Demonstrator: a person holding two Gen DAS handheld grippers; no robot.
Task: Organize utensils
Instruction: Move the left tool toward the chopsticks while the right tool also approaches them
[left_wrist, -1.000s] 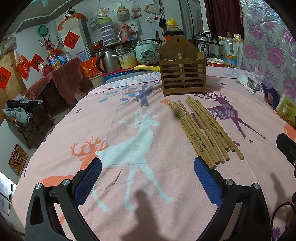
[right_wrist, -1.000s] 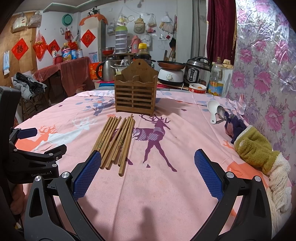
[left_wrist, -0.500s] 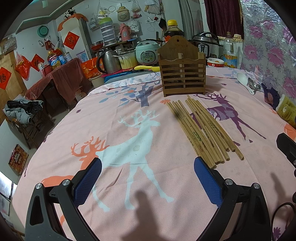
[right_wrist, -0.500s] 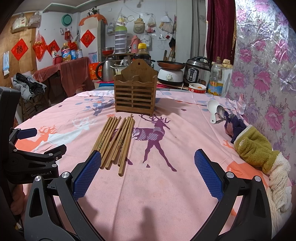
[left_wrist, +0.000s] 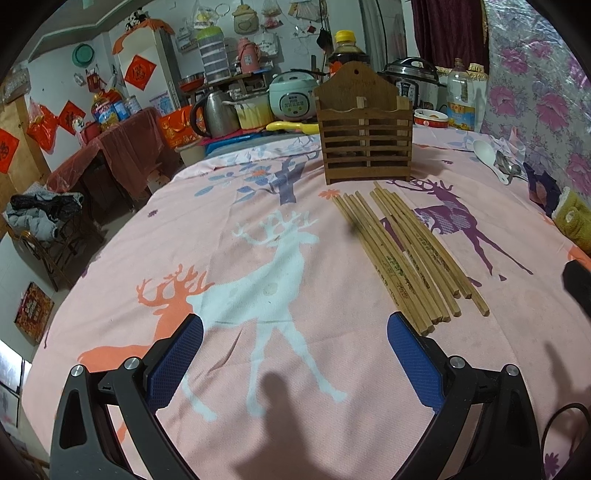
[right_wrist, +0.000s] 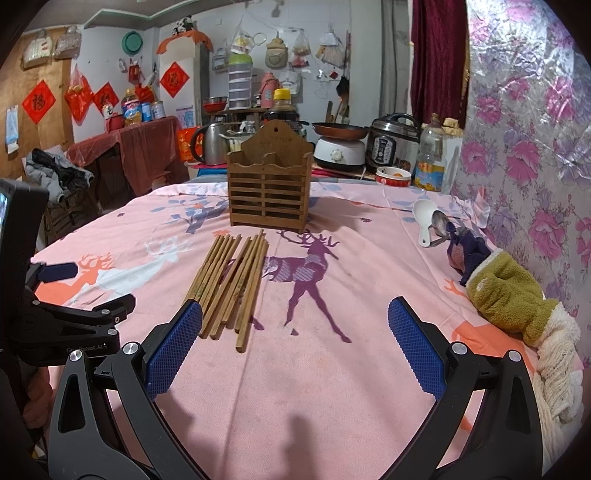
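Several wooden chopsticks (left_wrist: 404, 251) lie side by side on the pink deer-print tablecloth (left_wrist: 258, 258); they also show in the right wrist view (right_wrist: 232, 280). A slatted wooden utensil holder (left_wrist: 365, 129) stands upright behind them, also seen in the right wrist view (right_wrist: 269, 184). A white spoon (right_wrist: 423, 219) and a metal spoon (right_wrist: 440, 226) lie at the right. My left gripper (left_wrist: 293, 354) is open and empty, left of the chopsticks' near ends. My right gripper (right_wrist: 293, 347) is open and empty, just right of those ends.
A green and cream cloth (right_wrist: 524, 317) and a dark purple cloth (right_wrist: 465, 249) lie at the table's right edge by the floral wall. A kettle (right_wrist: 212, 144), rice cookers (right_wrist: 391, 142), an oil bottle (right_wrist: 430, 162) and a bowl (right_wrist: 393, 175) stand behind the table.
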